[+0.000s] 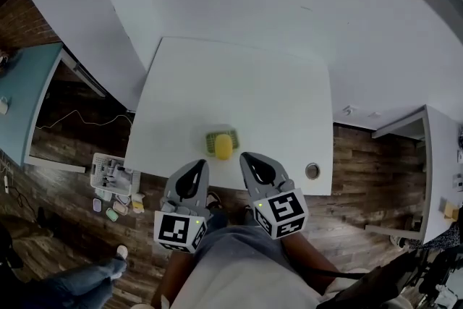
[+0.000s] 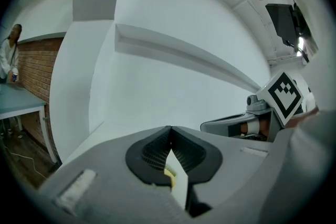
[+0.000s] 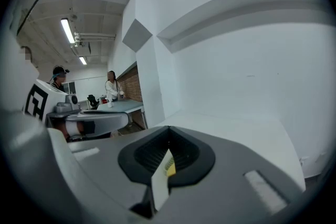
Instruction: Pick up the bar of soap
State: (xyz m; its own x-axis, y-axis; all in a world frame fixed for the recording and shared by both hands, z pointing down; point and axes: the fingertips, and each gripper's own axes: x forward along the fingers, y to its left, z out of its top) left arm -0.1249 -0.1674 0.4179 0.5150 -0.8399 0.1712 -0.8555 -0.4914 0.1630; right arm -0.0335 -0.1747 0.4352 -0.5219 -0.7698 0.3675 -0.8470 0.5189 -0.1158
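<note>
- Both jaw pairs are pressed together with nothing between them: left gripper (image 1: 200,164) and right gripper (image 1: 244,155) hang at the near table edge, tips pointing away from the person.
- Bar of soap (image 1: 223,147) is yellow and sits on a green soap dish (image 1: 221,135) on the table, close to the near edge.
- Soap lies just ahead of the tips, between the two grippers. Its long axis runs away from the person, roughly in line with the jaws.
- Right gripper looks a touch nearer, but either could reach. Jaws would need to spread first and close across the short sides.
- White table (image 1: 239,69) is otherwise bare apart from a round hole (image 1: 312,171) near the right corner.
- Room has a wood floor, white walls, a basket of bottles (image 1: 112,177) on the floor to the left and a teal table (image 1: 25,83) at far left.
</note>
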